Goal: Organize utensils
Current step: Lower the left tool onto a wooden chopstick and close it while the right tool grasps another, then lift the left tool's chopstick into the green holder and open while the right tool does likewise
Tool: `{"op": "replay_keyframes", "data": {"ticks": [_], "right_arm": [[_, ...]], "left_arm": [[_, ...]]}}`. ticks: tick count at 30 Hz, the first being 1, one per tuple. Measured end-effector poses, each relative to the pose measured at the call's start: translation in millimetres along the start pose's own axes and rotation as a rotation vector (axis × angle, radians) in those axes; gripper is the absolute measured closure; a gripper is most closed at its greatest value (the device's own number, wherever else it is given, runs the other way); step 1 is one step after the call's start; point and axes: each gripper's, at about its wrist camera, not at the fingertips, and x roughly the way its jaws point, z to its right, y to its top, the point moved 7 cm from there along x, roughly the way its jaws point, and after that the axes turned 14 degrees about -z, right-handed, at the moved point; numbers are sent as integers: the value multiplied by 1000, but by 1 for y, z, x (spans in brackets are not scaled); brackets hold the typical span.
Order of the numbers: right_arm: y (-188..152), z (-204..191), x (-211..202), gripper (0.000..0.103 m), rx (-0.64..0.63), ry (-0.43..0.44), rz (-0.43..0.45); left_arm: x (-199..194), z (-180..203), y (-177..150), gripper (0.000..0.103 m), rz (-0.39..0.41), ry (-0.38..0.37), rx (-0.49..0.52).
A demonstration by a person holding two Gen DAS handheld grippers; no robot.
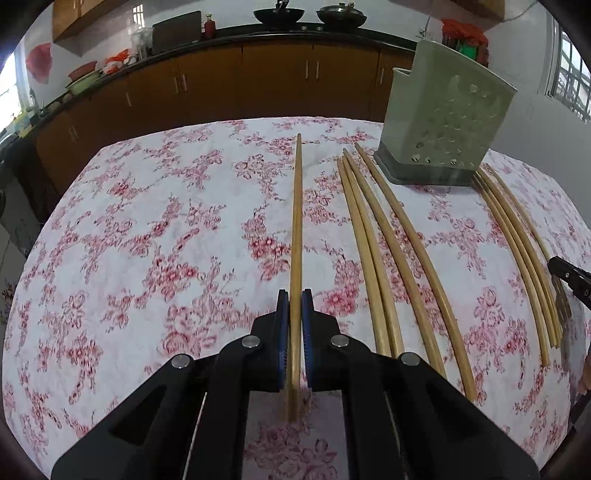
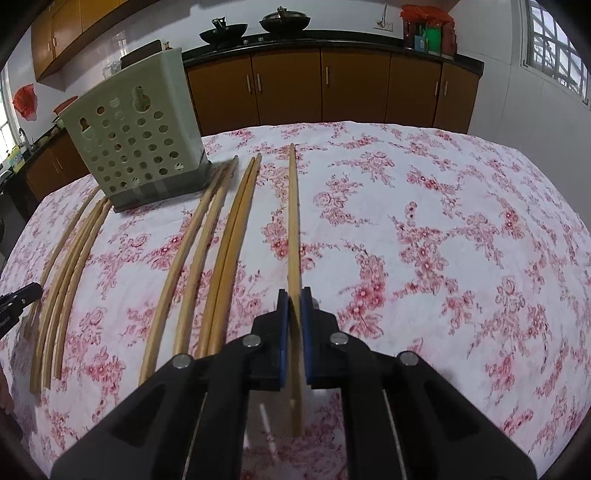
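Left gripper (image 1: 295,295) clamps one chopstick (image 1: 296,221) at frame centre; right gripper (image 2: 294,293) clamps another chopstick (image 2: 293,221) likewise. Loose chopsticks (image 1: 388,240) lie beside them. Perforated holder (image 2: 136,147) stands upper left, contents indiscernible.

Pretty ordinary kitchen: brown wood cabinets (image 2: 288,85) under a dark countertop (image 2: 325,38), two black woks (image 2: 223,31) on it, white walls (image 2: 509,96), daylight through a barred window (image 2: 550,48).

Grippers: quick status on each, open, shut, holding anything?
Left gripper: shut on a chopstick.
Right gripper: shut on another chopstick.
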Motion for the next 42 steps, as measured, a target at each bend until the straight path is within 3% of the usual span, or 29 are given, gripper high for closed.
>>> {"op": "replay_keyframes", "data": {"ticks": [8,11,19,29,37,42], "right_arm": [[-8,2,-10,95,-2,12,-6],[1,6,-35,94,2,14,61],[35,17,-108,95,18,18,253],[85,15,-162,95,10,20,419],[141,-14,-258,95,-23,133,665],[159,-35,-287,95,-43,215,749]], "left_arm": [[-4,0,-5,95,2,3,-7],[-22,-5,0,95,46,-1,-12],[-108,-25,41,95,269,-35,-78],[-144,-39,78,96,355,-16,-91],[-215,-17,120,96,504,-53,-42],[-261,11,149,96,652,-73,-32]]}}
